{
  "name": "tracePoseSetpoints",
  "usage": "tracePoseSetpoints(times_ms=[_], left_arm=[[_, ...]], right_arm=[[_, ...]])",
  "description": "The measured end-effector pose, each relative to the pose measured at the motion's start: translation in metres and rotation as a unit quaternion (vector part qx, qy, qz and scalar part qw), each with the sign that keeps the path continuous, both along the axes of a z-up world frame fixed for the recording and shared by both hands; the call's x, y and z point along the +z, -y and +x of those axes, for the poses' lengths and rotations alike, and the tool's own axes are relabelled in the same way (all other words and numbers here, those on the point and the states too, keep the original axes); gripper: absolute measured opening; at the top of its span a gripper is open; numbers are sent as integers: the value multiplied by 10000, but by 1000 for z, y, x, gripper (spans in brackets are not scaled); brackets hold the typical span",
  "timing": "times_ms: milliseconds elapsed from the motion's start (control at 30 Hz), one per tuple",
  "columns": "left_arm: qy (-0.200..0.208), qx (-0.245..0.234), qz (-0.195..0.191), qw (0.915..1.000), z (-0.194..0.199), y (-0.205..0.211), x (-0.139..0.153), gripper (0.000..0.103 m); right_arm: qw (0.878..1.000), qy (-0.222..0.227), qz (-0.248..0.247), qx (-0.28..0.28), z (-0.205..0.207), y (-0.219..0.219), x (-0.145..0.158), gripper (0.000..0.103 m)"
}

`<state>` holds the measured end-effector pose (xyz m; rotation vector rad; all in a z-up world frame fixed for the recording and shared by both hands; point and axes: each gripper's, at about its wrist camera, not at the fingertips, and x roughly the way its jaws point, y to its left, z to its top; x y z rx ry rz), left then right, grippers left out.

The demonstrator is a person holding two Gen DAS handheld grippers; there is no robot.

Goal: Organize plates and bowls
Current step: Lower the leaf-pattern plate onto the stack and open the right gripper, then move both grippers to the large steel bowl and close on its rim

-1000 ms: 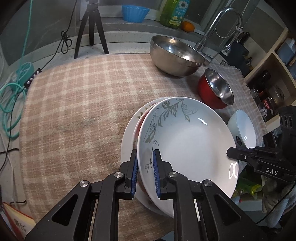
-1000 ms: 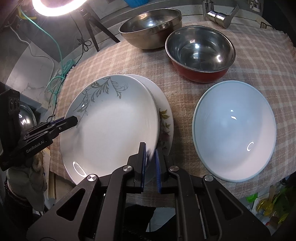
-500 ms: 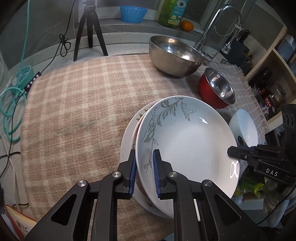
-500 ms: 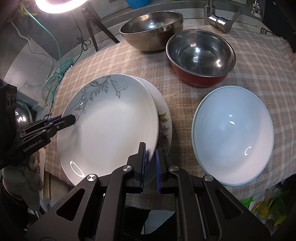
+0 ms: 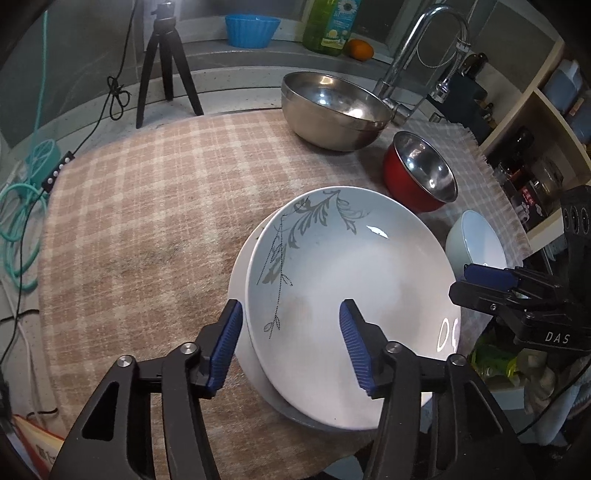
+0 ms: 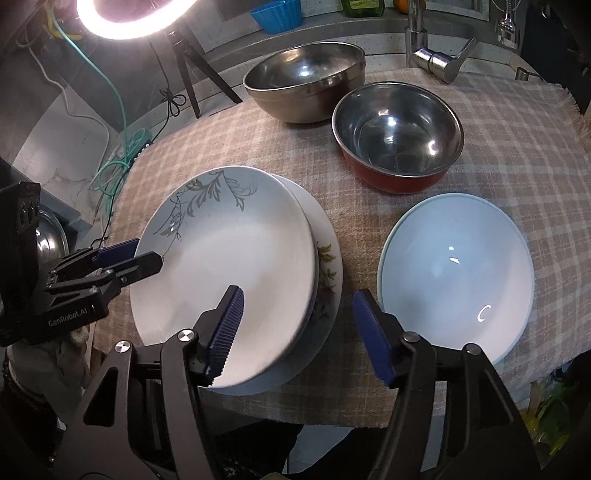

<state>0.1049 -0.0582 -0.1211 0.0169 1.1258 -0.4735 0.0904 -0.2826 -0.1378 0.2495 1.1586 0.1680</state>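
A white plate with a grey leaf pattern (image 5: 351, 295) (image 6: 229, 266) lies on a flowered plate (image 5: 238, 295) (image 6: 327, 266) on the checked cloth. My left gripper (image 5: 290, 304) straddles its left rim, jaws opening, pads clear of the rim. My right gripper (image 6: 298, 293) straddles the opposite rim, jaws also opening and not pressing. Each gripper shows in the other's view: the right gripper (image 5: 460, 281) and the left gripper (image 6: 147, 252). A pale blue bowl (image 6: 454, 273), a red steel-lined bowl (image 6: 399, 136) and a large steel bowl (image 6: 306, 85) stand nearby.
A tripod (image 5: 162, 62) and a ring light (image 6: 129, 14) stand at the back left, with teal cables (image 5: 22, 206) beside the table. A faucet (image 5: 417, 55) rises behind the steel bowl. A blue bowl (image 5: 251, 29) sits on the back ledge. Shelves stand at the right.
Both grippers were shut on the leaf plate's rim and now stand open. The plate has settled flat onto the flowered plate. Neither hand has shifted.
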Motion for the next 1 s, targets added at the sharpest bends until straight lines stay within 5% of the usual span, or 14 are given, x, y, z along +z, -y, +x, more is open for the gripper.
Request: tracePoseSetpoints(times_ms=[400, 1000], left_arm=[[-13, 346, -348, 9988, 25, -18, 20, 60], [394, 442, -554, 9967, 89, -22, 63, 60]], right_arm=[[9978, 358, 446, -329, 8, 20, 27, 82], [9930, 1024, 555, -197, 68, 15, 87, 82]])
